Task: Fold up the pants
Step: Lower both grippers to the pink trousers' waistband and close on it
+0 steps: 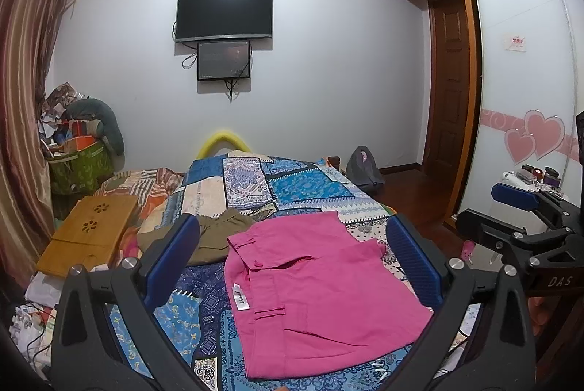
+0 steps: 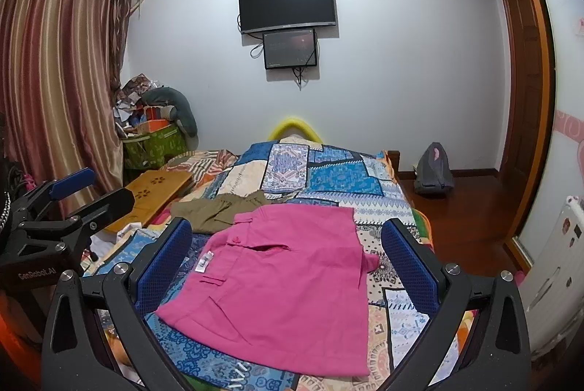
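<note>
So the pink pants are lying on the bed's patchwork quilt already doubled up into a squarish bundle, waistband and white label facing the left side. Both grippers hover above them, spread wide with nothing in either one: the left gripper and the right gripper each frame the bundle between their blue pads.

What I'd worry about: that little flap poking out on the right edge. Grab only the top layer there and the fold will probably peel open instead of coming over as one piece. The fabric looks soft and a bit slippery on the quilt too, so a one-sided pull could drag the whole thing crooked.

Also, the olive shorts sit touching the far left corner of the pants. A sloppy pinch near the waistband could catch both garments.
</note>
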Demonstrator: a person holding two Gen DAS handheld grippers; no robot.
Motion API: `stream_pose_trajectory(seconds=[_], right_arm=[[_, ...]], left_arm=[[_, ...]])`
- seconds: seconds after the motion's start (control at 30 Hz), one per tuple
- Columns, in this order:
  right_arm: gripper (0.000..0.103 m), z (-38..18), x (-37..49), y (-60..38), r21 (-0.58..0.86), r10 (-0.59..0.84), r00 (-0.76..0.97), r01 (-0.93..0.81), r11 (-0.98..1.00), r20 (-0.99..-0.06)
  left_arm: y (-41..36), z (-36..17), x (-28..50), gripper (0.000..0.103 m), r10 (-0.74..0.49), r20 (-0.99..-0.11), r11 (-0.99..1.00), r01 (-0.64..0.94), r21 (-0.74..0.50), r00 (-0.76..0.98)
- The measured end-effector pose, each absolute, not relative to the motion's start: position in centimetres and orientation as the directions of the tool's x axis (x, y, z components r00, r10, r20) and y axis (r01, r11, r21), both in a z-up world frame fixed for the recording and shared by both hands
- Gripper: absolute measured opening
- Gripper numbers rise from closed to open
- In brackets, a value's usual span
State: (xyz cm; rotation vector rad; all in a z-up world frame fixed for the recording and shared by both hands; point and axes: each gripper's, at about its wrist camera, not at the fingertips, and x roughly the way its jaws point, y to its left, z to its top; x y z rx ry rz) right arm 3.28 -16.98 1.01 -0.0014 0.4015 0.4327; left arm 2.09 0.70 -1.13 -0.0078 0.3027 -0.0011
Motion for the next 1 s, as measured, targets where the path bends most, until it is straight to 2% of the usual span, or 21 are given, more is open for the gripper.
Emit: stream_pose_trajectory(seconds=[0.2,0.37,0.57,0.87,1.0], right_arm=[[0.103,-0.3,5.2,-17.7,0.084,0.361,0.838,-0.359,0.929,-0.409],[0.103,-2.6,9.0,-19.2,0.052,0.279,0.83,-0.291,0.955,-0.484],[0.103,-4.1,13.3,-20.1,-0.016,0.21,0.824,-0.257,0.966,-0.527],[0.103,-5.0,20.5,-20.3,-0.055,0.227,0.803,-0.306,0.95,-0.55],[0.103,-6.1,24.1,-20.0,-0.032,0.26,0.777,-0.338,0.941,-0.573]], left_arm=[[1.4,-2.1,4.0,0.103,0.036,-0.318,0.999,-0.039,-0.004,0.948],[3.2,-3.8,7.8,0.103,0.046,-0.379,0.999,-0.047,0.008,0.924],[6.4,-6.1,14.5,0.103,0.113,-0.457,0.993,-0.111,0.03,0.882],[12.7,-10.2,25.2,0.103,0.187,-0.588,0.977,-0.213,0.025,0.787],[14.6,-13.1,29.8,0.103,0.171,-0.651,0.978,-0.21,0.019,0.74]])
